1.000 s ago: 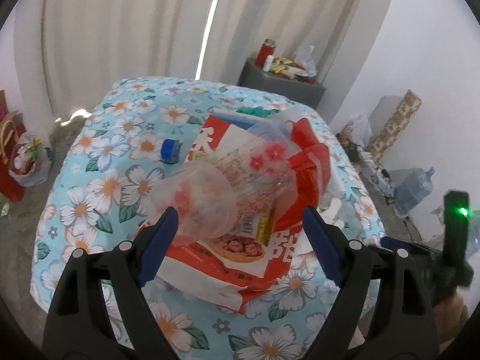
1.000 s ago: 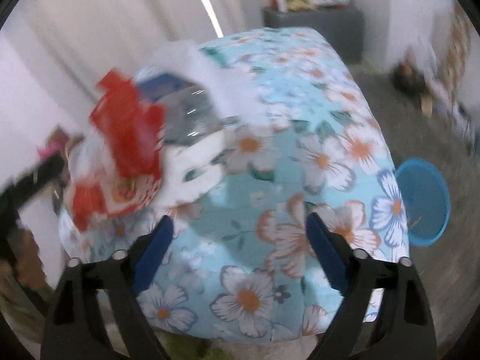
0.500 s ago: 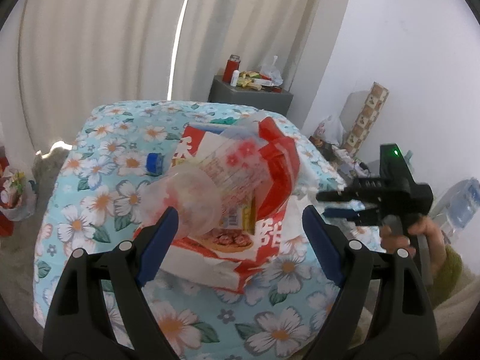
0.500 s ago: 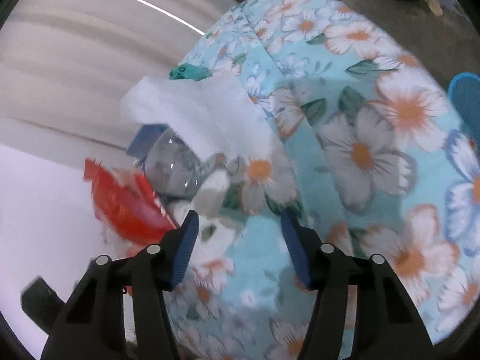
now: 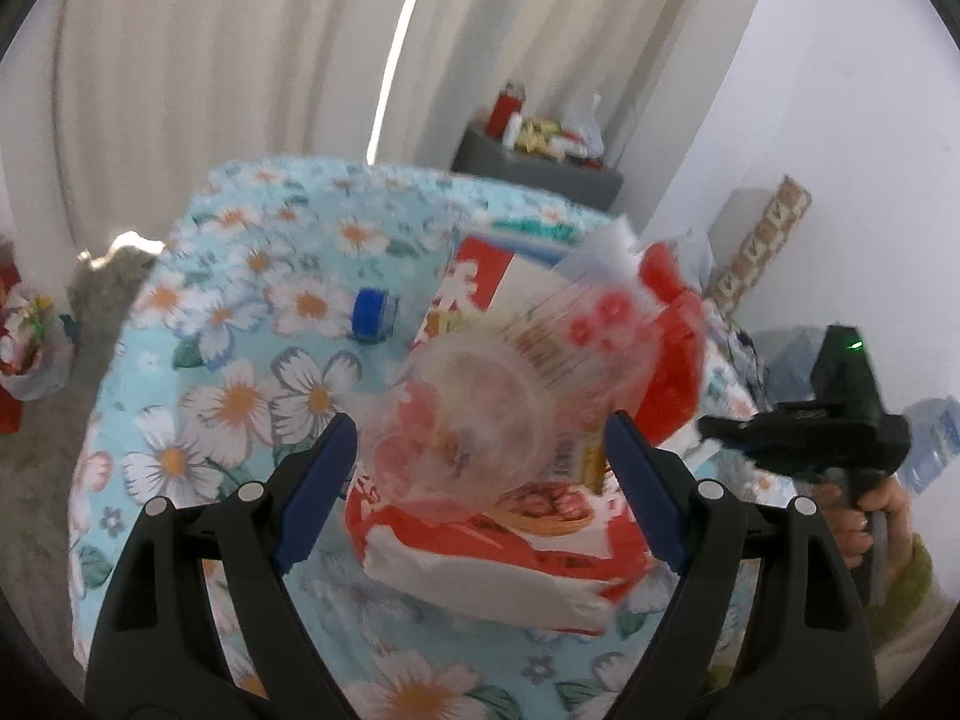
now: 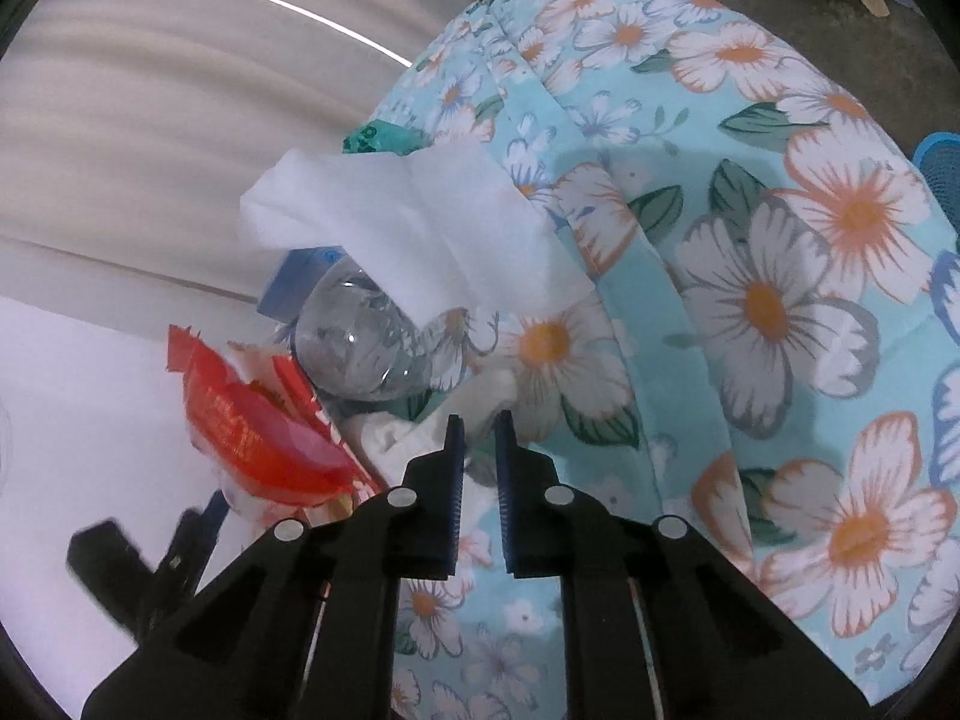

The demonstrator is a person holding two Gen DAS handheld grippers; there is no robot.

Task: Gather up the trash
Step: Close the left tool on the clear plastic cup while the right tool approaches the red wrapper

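Observation:
A heap of trash lies on the floral tablecloth: a red-and-white snack bag, a clear plastic cup and a red wrapper. My left gripper is open, with its jaws either side of the cup. A blue bottle cap lies apart to the left. In the right wrist view a white tissue drapes over a clear bottle beside the red wrapper. My right gripper is nearly shut, by crumpled white paper; whether it grips anything is unclear.
A grey side table with bottles stands behind by the curtain. A blue basin sits on the floor beyond the table edge. Bags lie on the floor at the left.
My right gripper has closed from wide open to nearly shut and moved in toward the trash heap. The left gripper has come closer to the cup.

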